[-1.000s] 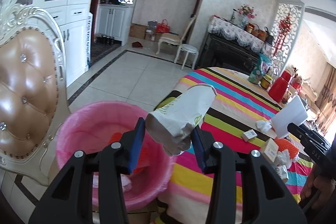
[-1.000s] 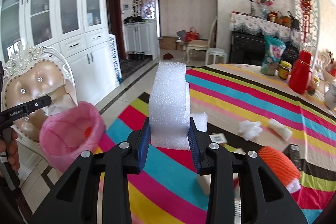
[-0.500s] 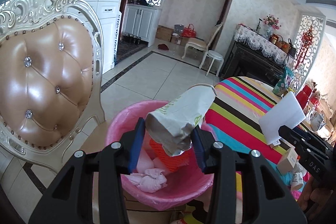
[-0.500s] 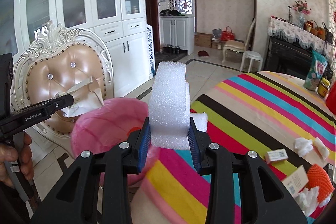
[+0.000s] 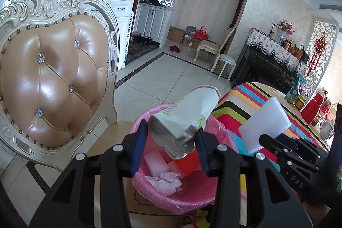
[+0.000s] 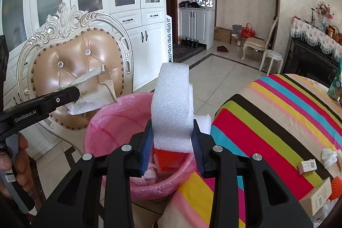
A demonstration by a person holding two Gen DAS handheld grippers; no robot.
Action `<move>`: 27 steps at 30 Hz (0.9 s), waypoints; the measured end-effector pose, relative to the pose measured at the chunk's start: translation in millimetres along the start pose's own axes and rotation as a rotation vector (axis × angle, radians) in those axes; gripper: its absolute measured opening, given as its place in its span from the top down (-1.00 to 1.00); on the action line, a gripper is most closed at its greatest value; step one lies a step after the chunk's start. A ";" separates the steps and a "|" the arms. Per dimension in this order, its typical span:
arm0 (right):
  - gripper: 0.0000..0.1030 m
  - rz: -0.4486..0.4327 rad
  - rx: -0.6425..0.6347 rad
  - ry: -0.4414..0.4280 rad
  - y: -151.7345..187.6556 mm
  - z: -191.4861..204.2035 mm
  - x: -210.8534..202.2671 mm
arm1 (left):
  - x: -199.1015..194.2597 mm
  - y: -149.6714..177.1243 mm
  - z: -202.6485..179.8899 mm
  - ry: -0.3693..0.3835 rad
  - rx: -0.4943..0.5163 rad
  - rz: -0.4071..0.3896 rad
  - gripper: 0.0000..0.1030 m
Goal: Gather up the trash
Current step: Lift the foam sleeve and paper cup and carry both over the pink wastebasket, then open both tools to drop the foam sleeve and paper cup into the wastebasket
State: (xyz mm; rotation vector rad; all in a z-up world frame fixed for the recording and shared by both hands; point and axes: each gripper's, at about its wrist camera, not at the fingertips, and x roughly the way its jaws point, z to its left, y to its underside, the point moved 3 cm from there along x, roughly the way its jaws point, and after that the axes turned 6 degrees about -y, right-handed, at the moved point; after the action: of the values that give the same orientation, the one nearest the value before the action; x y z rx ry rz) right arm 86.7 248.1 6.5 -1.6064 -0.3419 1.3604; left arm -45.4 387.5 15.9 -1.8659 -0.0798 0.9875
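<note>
The left tongs (image 5: 172, 147) are clamped on a crumpled paper bag (image 5: 183, 119) with green print too creased to read, holding it above the pink-lined trash bin (image 5: 171, 204). The right tongs (image 6: 172, 143) are closed on a curled piece of white foam (image 6: 172, 104), also above the bin's rim, by the edge of the striped tabletop (image 6: 277, 112). Inside the bin lie white foam blocks (image 5: 155, 164), crumpled tissue (image 5: 167, 180) and an orange mesh piece (image 5: 187, 165). "GenRobot.AI" is printed on the left tongs' arm in the right wrist view; "DAS" shows on the right tongs' body in the left wrist view. A small labelled box (image 6: 306, 166) sits on the tabletop, its print unreadable.
</note>
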 end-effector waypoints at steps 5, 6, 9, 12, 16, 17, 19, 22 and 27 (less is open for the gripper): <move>0.34 0.019 -0.012 -0.019 -2.7 9.6 12.8 | -1.4 -1.7 2.7 -0.004 -0.010 -0.002 0.18; 0.34 0.021 -0.015 -0.025 -3.3 12.0 14.9 | -1.6 -1.7 3.5 -0.005 -0.012 -0.003 0.18; 0.34 0.026 -0.027 -0.032 -4.9 18.0 20.4 | -2.6 -2.0 4.7 -0.006 -0.019 -0.003 0.18; 0.34 0.031 -0.030 -0.047 -6.7 20.5 25.2 | -1.9 -3.1 6.0 -0.006 -0.022 -0.002 0.17; -0.08 0.038 -0.026 -0.056 -7.8 20.8 30.3 | 0.7 -4.8 6.3 -0.001 -0.033 0.005 0.00; -0.11 0.033 -0.024 -0.054 -7.4 19.9 29.5 | 0.8 -4.8 5.6 -0.002 -0.033 0.005 -0.04; -0.11 0.031 -0.022 -0.048 -7.3 18.0 29.5 | 2.2 -4.4 3.3 0.000 -0.029 0.011 -0.04; -0.11 0.029 -0.016 -0.035 -5.6 12.5 27.7 | 2.2 -3.4 1.9 0.002 -0.029 0.011 -0.04; -0.11 0.012 0.004 -0.010 -2.7 -3.5 15.6 | 2.1 -2.0 -4.4 0.012 -0.024 0.012 -0.04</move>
State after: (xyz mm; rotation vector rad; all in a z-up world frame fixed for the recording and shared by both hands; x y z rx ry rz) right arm 95.9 259.1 -1.0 -1.6018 -0.3357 1.3775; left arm -40.4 386.3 17.0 -1.8956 -0.0738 0.9874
